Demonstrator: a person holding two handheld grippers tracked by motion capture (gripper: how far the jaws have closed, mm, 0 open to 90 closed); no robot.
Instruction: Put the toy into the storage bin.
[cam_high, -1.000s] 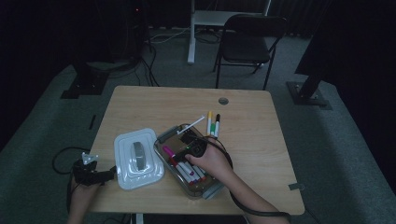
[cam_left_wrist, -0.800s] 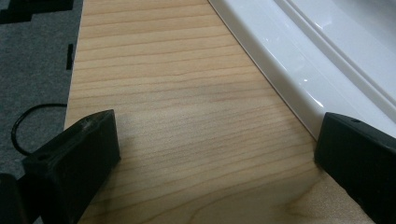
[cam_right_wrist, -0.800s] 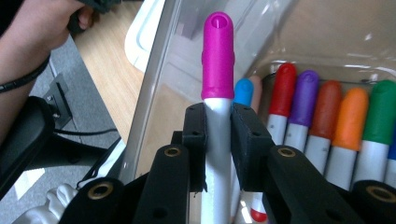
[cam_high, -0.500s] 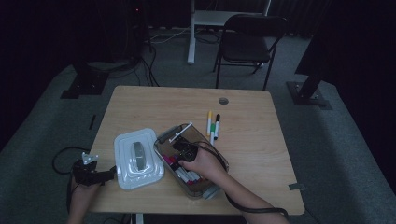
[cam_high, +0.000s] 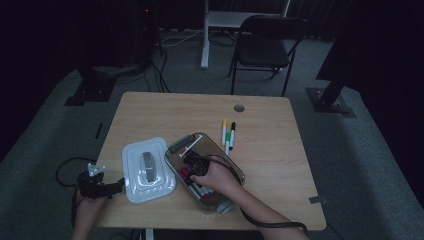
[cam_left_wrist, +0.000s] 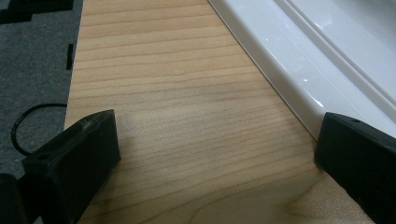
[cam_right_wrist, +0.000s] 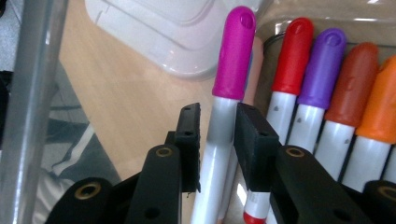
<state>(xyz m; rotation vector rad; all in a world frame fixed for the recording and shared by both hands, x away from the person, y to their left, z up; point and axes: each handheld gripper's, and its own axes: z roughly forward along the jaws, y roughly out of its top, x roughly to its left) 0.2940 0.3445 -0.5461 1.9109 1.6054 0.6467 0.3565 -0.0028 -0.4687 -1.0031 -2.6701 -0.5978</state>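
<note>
Around my right gripper (cam_right_wrist: 217, 135) it's tight: red and purple markers (cam_right_wrist: 301, 88) pack one side, the box wall (cam_right_wrist: 32, 93) the other. Bare tabletop (cam_left_wrist: 177, 107) lies ahead of my left gripper (cam_left_wrist: 215, 154); the white lid (cam_left_wrist: 327, 60) blocks one flank.

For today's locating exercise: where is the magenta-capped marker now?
In the right gripper view, the magenta-capped marker sits clamped in the right gripper, left of the red-capped marker.

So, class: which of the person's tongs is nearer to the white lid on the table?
Left. The left tongs sit right at the white lid's near edge, open. The right tongs are over the clear box, shut on a pink-capped marker.
</note>
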